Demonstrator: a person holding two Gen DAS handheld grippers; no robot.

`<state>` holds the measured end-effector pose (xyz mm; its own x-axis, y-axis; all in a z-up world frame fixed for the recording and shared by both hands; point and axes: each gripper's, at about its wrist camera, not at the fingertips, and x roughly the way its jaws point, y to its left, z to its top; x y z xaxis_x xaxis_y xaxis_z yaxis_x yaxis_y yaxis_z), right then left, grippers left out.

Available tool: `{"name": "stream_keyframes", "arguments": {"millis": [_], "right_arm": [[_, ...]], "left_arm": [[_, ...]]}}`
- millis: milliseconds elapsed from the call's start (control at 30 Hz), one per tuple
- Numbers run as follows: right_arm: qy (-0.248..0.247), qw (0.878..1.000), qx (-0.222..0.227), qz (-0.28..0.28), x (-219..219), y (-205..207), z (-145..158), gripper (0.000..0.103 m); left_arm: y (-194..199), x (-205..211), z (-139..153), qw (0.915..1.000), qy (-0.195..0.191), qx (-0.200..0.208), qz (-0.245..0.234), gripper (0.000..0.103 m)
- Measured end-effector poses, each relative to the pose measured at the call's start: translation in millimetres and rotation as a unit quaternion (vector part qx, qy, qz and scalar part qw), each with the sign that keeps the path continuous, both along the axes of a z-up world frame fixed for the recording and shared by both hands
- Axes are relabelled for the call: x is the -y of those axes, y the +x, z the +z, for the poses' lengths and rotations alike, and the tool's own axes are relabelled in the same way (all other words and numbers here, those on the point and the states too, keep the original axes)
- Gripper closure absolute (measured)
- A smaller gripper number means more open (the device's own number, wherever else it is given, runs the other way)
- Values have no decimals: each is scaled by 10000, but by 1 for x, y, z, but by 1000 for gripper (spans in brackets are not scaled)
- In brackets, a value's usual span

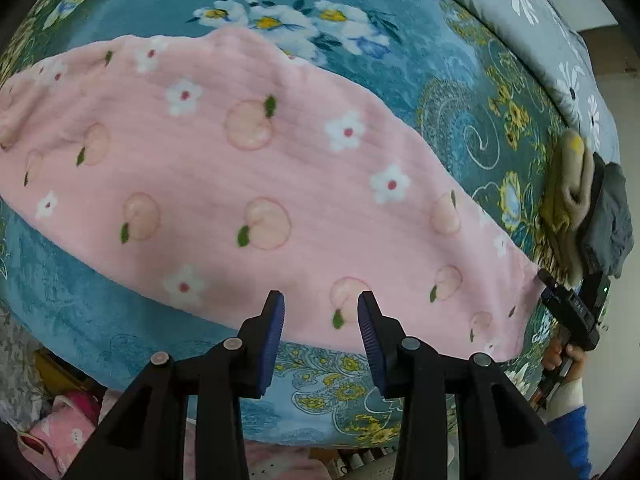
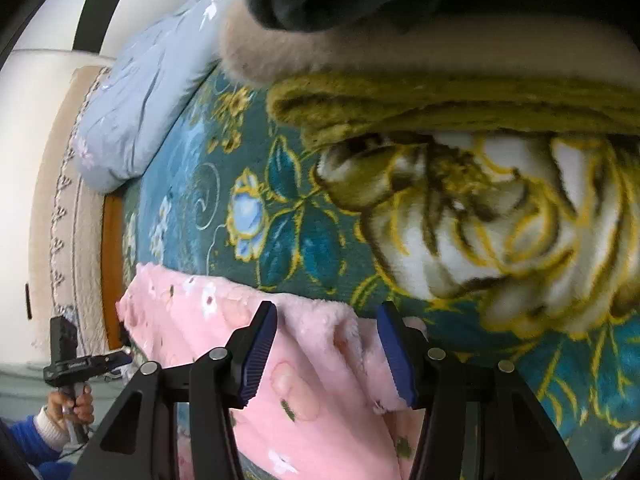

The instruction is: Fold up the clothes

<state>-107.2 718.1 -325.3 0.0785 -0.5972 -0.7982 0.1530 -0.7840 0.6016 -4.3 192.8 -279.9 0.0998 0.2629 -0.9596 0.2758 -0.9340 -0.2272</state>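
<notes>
Hovering released over the pink garment (image 1: pixel 248 168), long axis crosswise on the bed (image 1: pixel 460 92): left tongs (image 1: pixel 321 312) at its near hem, right tongs (image 2: pixel 327 324) straddling its end, unpinched.

The bed is covered by a teal floral blanket (image 1: pixel 452 80). A pink fleece garment (image 1: pixel 224 168) lies spread flat on it. A stack of folded clothes (image 2: pixel 440 92) rests near one edge, and what appears to be a grey-blue quilt (image 2: pixel 136 92) lies alongside.
</notes>
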Motion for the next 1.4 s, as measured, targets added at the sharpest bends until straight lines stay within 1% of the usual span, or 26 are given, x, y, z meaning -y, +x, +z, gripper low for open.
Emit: {"name": "stream_keyframes", "arguments": {"millis": [133, 200, 267, 367, 433, 467, 500, 567, 600, 633, 700, 800, 833, 933, 1000, 1033, 1100, 1200, 1233, 1267, 1333, 1400], "right_arm": [[-69, 9988, 14, 492, 21, 0, -3, 47], [-56, 9985, -49, 550, 22, 4, -1, 48], [-142, 9989, -136, 418, 16, 8, 4, 59], [-343, 9990, -248, 112, 3, 14, 12, 65], [-383, 9986, -364, -42, -3, 19, 20, 82], [-402, 9982, -425, -102, -4, 21, 24, 89], [-406, 9980, -484, -99, -4, 23, 29, 91], [-697, 9961, -520, -148, -5, 26, 41, 92], [-1011, 9932, -538, -215, -9, 28, 50, 92], [-1176, 9911, -570, -269, -11, 29, 56, 93], [-1199, 9901, -567, -452, -25, 29, 62, 93], [-751, 9943, -132, -740, -44, 21, 44, 93], [-520, 9959, 18, -735, -45, 18, 34, 93], [-154, 9961, 369, -790, -41, 11, 6, 93], [-66, 9942, 484, -956, -42, 10, -6, 93], [-36, 9921, 548, -1125, -45, 9, -12, 93], [-61, 9906, 537, -1257, -45, 11, -12, 93], [-36, 9902, 435, -1324, -46, 16, -4, 85], [-24, 9895, 296, -1413, -50, 22, 4, 76], [-30, 9879, 174, -1538, -56, 29, 11, 70], [-99, 9794, -15, -2016, -74, 55, 25, 69], [-242, 9667, -9, -2546, -91, 89, 27, 69]], "left_arm": [[-1, -8, -1, 10000, -27, 76, -31, 64], [-2, -12, 1, 9999, -15, 76, -84, 64], [-5, -18, 3, 9998, -34, 62, -178, 64], [-11, -24, 5, 9996, -56, 20, -278, 64], [-14, -29, 4, 9995, -46, 11, -320, 64], [-16, -31, 3, 9994, -36, 16, -338, 64], [-17, -33, 3, 9994, -26, 21, -357, 64], [-18, -38, 1, 9991, 1, 33, -413, 64], [-18, -41, 1, 9989, 29, 34, -459, 64], [-17, -43, 1, 9987, 51, 37, -508, 64], [-16, -46, 1, 9980, 56, 52, -621, 64], [-14, -46, -3, 9978, 52, 118, -645, 64], [-13, -46, -5, 9979, 48, 144, -629, 64], [-11, -46, -12, 9982, 16, 231, -557, 63], [-11, -47, -17, 9982, -15, 277, -530, 63], [-10, -48, -19, 9982, -26, 287, -520, 63], [-9, -50, -22, 9981, -7, 296, -535, 63], [-8, -57, -29, 9979, 33, 301, -571, 63], [-8, -60, -32, 9978, 42, 304, -583, 63], [-8, -65, -36, 9977, 58, 318, -600, 63], [-11, -76, -42, 9971, 82, 309, -688, 63], [-16, -90, -46, 9963, 108, 260, -813, 63]]}}
